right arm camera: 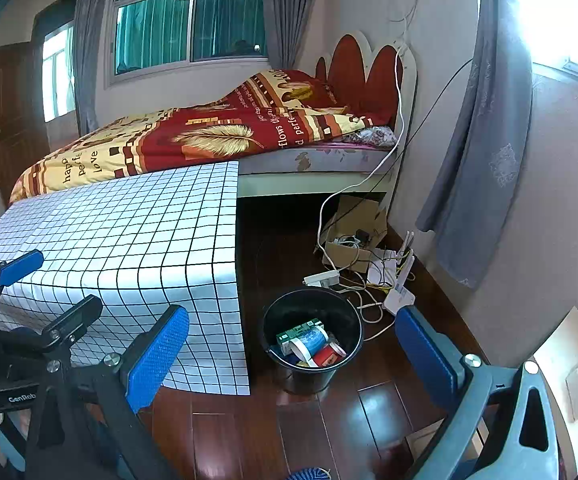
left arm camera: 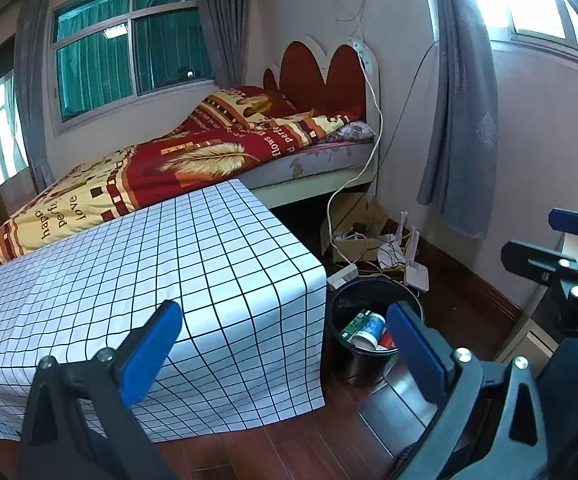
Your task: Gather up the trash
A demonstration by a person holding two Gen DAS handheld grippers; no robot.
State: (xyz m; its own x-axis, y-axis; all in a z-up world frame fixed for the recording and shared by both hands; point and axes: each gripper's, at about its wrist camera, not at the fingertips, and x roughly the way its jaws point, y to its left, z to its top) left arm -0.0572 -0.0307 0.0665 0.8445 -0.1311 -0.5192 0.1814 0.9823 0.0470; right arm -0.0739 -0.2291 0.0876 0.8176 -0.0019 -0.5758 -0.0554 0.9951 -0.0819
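Note:
A black bucket (left arm camera: pixel 363 360) stands on the wooden floor beside the table; it also shows in the right wrist view (right arm camera: pixel 349 332). Inside lies trash: a green box (right arm camera: pixel 295 330), a blue-and-white paper cup (right arm camera: pixel 311 342) and a red packet (right arm camera: pixel 327 355). My left gripper (left arm camera: pixel 285 340) is open and empty, held above the table's corner and the bucket. My right gripper (right arm camera: pixel 293 356) is open and empty, held above the bucket. The left gripper shows at the left edge of the right wrist view (right arm camera: pixel 49 284), and the right gripper at the right edge of the left wrist view (left arm camera: pixel 549 236).
A table under a white checked cloth (right arm camera: pixel 129 240) stands left of the bucket. A bed with a red and yellow blanket (right arm camera: pixel 209 136) lies behind. A cardboard box, cables, a power strip and a white router (right arm camera: pixel 399 296) clutter the floor by the wall. Grey curtains (right arm camera: pixel 485 160) hang at the right.

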